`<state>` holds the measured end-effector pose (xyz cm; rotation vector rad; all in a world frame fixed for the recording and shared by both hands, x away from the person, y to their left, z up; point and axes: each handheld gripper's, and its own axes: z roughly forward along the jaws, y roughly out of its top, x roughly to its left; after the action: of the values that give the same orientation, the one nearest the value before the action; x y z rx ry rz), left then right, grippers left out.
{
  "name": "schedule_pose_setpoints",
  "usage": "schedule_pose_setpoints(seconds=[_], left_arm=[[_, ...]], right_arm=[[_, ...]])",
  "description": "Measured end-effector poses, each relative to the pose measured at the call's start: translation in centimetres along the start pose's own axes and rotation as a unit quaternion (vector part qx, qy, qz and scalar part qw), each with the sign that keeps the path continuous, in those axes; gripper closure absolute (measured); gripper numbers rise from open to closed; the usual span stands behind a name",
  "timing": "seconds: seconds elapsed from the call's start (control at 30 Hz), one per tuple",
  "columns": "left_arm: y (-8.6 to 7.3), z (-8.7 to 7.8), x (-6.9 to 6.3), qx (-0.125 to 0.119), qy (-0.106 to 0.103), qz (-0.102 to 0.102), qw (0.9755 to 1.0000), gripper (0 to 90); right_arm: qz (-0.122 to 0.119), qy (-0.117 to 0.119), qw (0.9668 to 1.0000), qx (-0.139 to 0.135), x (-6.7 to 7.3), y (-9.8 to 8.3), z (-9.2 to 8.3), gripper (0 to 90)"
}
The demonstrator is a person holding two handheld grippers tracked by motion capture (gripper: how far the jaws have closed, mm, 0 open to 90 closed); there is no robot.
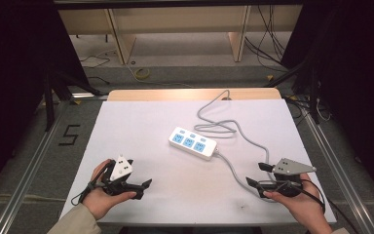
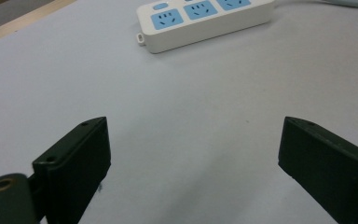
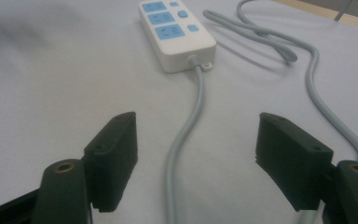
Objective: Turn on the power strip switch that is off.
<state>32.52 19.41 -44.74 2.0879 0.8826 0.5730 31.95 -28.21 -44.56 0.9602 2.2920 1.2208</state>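
While both grippers rest near the surface's front edge, the right gripper [image 1: 259, 174] straddles the grey cord [image 3: 186, 135] (jaws wide, gripping nothing). Left gripper [image 1: 140, 173], equally wide and empty, should approach the power strip [image 1: 193, 143] squarely, I judge.

This looks like a lab or test room set up for recording. Ahead of each hand-held gripper [image 1: 139, 174] lies a bench [image 1: 141, 126] covered in plain white sheet, edged by aluminium frame rails [image 1: 338, 165]. Beyond its far edge, loose cables [image 1: 268, 44] trail over a grey floor [image 1: 185, 61] under bare wooden furniture legs [image 1: 119, 41]. Dark drapes [image 1: 9, 73] hang to either side, and a taped mark [image 1: 69, 135] sits left of the bench.
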Motion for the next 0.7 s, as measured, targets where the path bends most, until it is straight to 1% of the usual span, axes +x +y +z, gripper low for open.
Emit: schedule_pose_setpoints(seconds=[0.1,0.17,0.2,0.23,0.37,0.43,0.47,0.5,0.53,0.6,0.7], left_arm=[[0.0,0.0,0.1,0.002,0.002,-0.001,1.0,9.5],[0.0,0.0,0.0,0.001,0.003,-0.001,1.0,9.6],[-0.1,0.0,-0.1,0.004,0.001,-0.002,1.0,9.7],[-0.1,0.1,0.0,0.008,0.001,0.002,1.0,9.9],[-0.1,0.1,0.0,0.009,0.002,0.001,1.0,10.2],[-0.1,0.1,0.0,0.008,0.002,-0.001,1.0,10.4],[-0.1,0.2,-0.1,0.007,0.002,-0.002,1.0,10.4],[-0.1,0.2,0.0,0.007,0.003,-0.001,1.0,10.5],[0.0,0.1,0.0,0.006,0.006,-0.002,1.0,10.8],[0.0,0.1,0.0,0.003,0.008,-0.005,1.0,11.1],[0.0,0.1,0.1,0.002,0.01,-0.005,0.9999,11.7]], right_arm=[[-0.017,-0.013,0.9997,0.009,0.2,0.0,0.1,33.4],[-0.024,-0.021,0.9994,0.012,0.3,0.0,0.1,36.8],[-0.025,-0.025,0.9993,0.011,0.4,0.1,0.2,40.4],[-0.025,-0.026,0.9993,0.011,0.4,0.1,0.2,43.8],[-0.026,-0.025,0.9993,0.003,0.7,0.4,0.2,60.1],[-0.03,-0.03,0.9991,-0.003,0.7,0.5,0.0,67.4],[-0.03,-0.03,0.9991,-0.003,0.7,0.5,0.0,67.4],[-0.03,-0.034,0.9989,-0.008,0.6,0.6,0.0,71.0],[-0.025,-0.042,0.9987,-0.016,0.5,0.7,-0.2,78.2],[-0.023,-0.048,0.9983,-0.02,0.4,1.0,-0.3,83.7],[-0.022,-0.055,0.9981,-0.02,0.4,1.4,-0.4,90.0]])
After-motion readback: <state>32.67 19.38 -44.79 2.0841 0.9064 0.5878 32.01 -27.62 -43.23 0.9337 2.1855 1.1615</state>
